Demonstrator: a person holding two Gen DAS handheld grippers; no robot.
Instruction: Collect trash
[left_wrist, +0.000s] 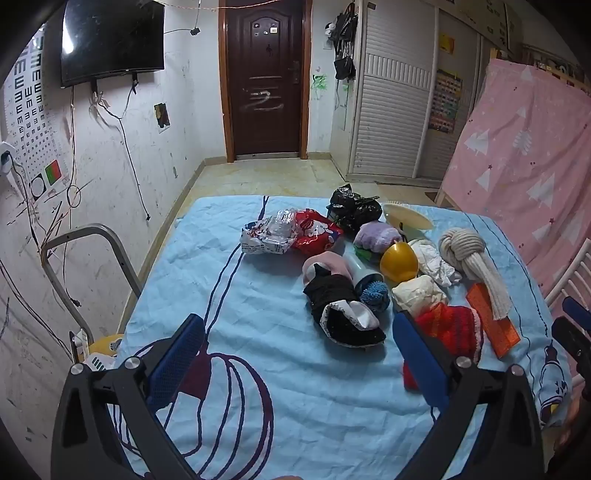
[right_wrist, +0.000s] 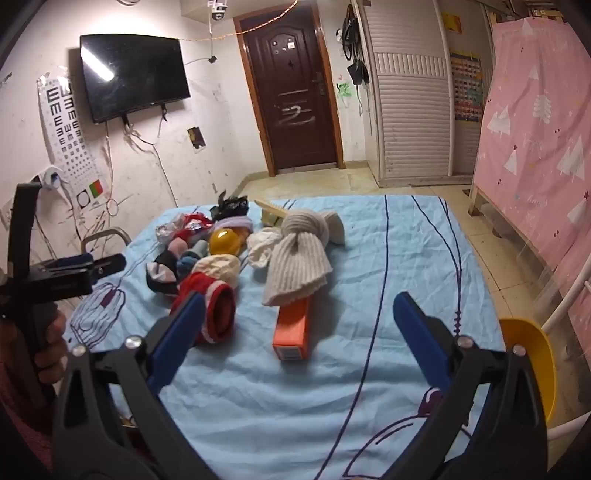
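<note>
A heap of items lies on the blue-clothed table. It includes a crumpled white wrapper, a red snack bag, a black plastic bag, a yellow ball, a cream knotted scarf, an orange box and a red knit piece. My left gripper hovers open over the near cloth, nothing between its blue pads. My right gripper is open too, above the orange box, with the red knit beside its left pad.
A grey chair frame stands left of the table, a yellow chair at its right. A pink-covered frame leans at the right. Beyond are a door, a wall TV and a wardrobe.
</note>
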